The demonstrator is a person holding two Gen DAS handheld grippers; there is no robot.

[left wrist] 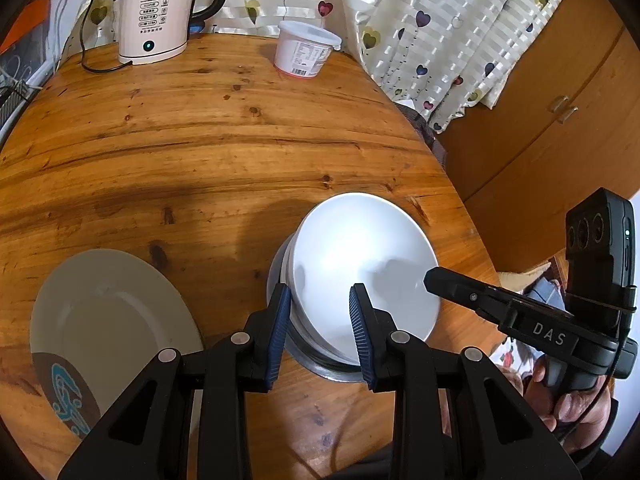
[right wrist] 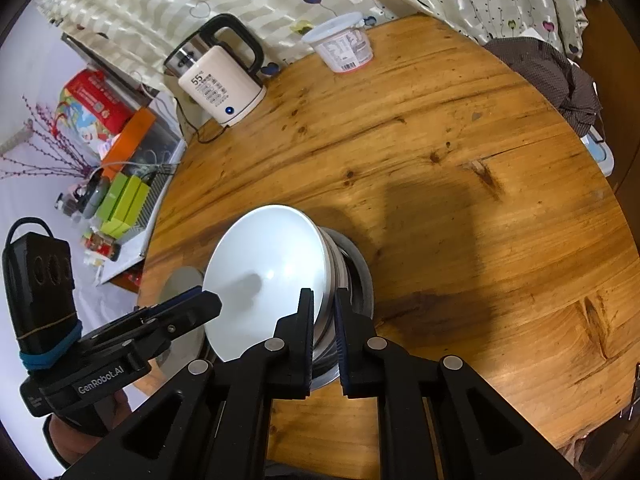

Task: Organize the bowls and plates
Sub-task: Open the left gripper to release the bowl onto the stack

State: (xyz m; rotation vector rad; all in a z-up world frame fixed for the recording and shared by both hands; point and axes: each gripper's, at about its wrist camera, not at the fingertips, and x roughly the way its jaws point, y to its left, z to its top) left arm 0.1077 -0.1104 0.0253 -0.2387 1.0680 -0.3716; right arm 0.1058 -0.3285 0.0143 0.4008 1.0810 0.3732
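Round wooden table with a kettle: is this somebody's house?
Probably a home dining room: a wooden table with an electric kettle, a heart-patterned curtain and stacked white bowls.

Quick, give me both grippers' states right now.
Left gripper: closed on the near rim of the white bowl.
Right gripper: nearly shut around that bowl's rim; whether it grips cannot be told.

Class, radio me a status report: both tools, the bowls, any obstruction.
Left tool clamps white bowl rim. Right tool pinches opposite rim. Bowl tilted atop stack in steel basin. Nothing obstructing.
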